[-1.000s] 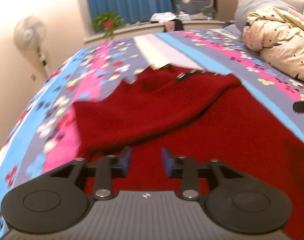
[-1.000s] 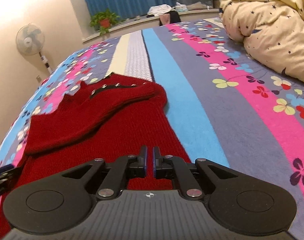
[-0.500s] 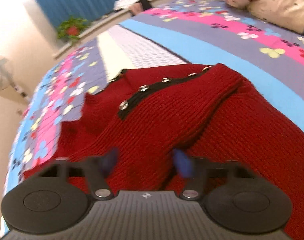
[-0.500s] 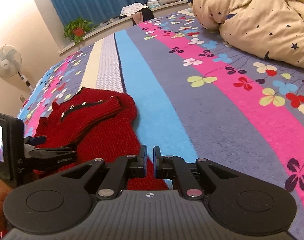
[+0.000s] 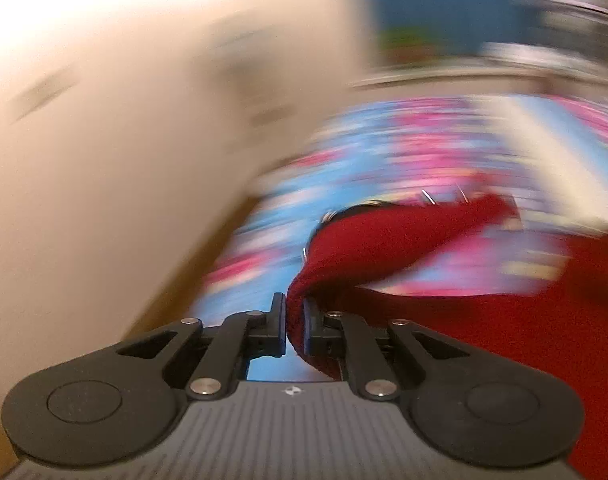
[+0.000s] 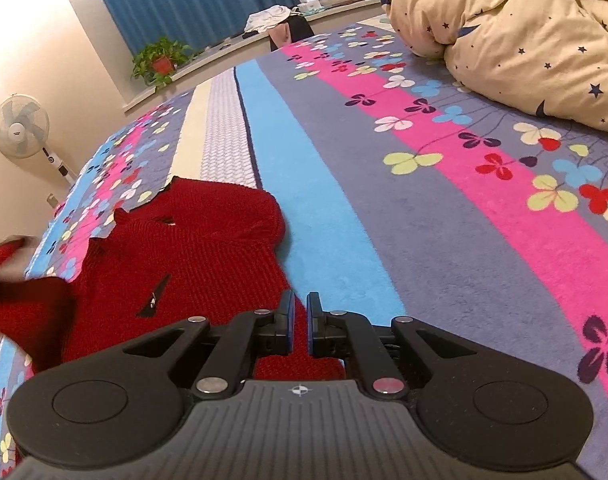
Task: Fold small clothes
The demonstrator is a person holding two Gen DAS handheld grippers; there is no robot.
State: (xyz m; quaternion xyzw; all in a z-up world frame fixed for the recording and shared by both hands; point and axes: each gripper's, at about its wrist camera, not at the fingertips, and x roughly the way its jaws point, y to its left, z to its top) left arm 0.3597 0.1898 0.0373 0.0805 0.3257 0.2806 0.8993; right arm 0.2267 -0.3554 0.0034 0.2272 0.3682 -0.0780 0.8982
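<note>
Both: left gripper (image 5: 294,330) pinches red sweater (image 5: 383,240) (blurred), right gripper (image 6: 298,328) above hem.

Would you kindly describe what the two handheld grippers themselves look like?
Both the left gripper and right gripper look alike: black linkage arms with silver rivets, two round black discs, a ribbed grey body with a small white crosshair mark, and blue-edged pads. No cables or sleeves show.
</note>
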